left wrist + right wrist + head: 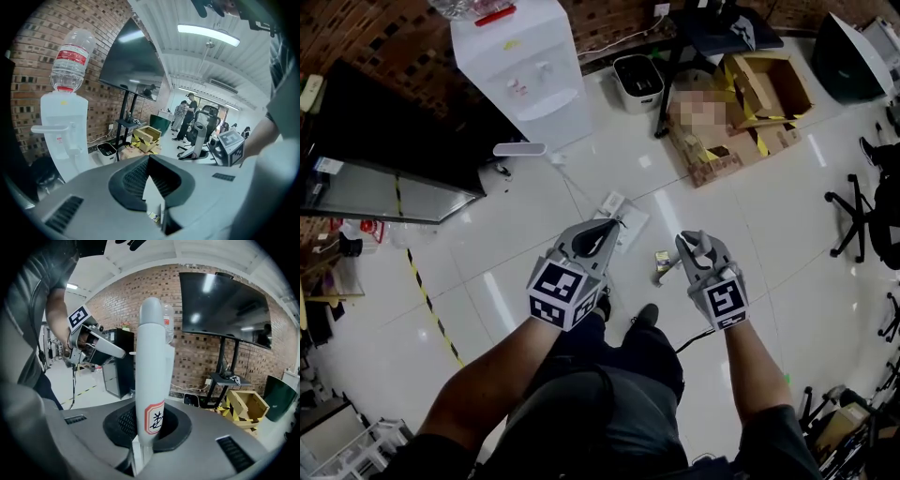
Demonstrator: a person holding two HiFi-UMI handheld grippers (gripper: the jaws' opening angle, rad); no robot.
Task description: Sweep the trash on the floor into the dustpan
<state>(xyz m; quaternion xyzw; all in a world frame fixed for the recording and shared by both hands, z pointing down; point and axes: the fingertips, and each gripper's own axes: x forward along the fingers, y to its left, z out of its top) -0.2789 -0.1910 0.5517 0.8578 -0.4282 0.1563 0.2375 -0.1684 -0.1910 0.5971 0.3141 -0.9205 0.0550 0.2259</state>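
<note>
Over a glossy white floor (487, 281) by a brick wall (197, 363), my right gripper (696, 246) had its jaws clamped on a handle (151, 357), and my left gripper (609, 228) had its jaws closed and empty.

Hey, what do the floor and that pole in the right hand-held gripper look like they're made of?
Floor: glossy white tile, probably ceramic; it shows grout lines and lamp reflections. Pole: smooth pale grey, likely plastic or painted metal; soft, even sheen.

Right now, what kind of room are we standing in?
Probably an office or workshop space. There is a water dispenser, a big dark screen by a brick wall, and rolling office chairs on a shiny tiled floor.
</note>
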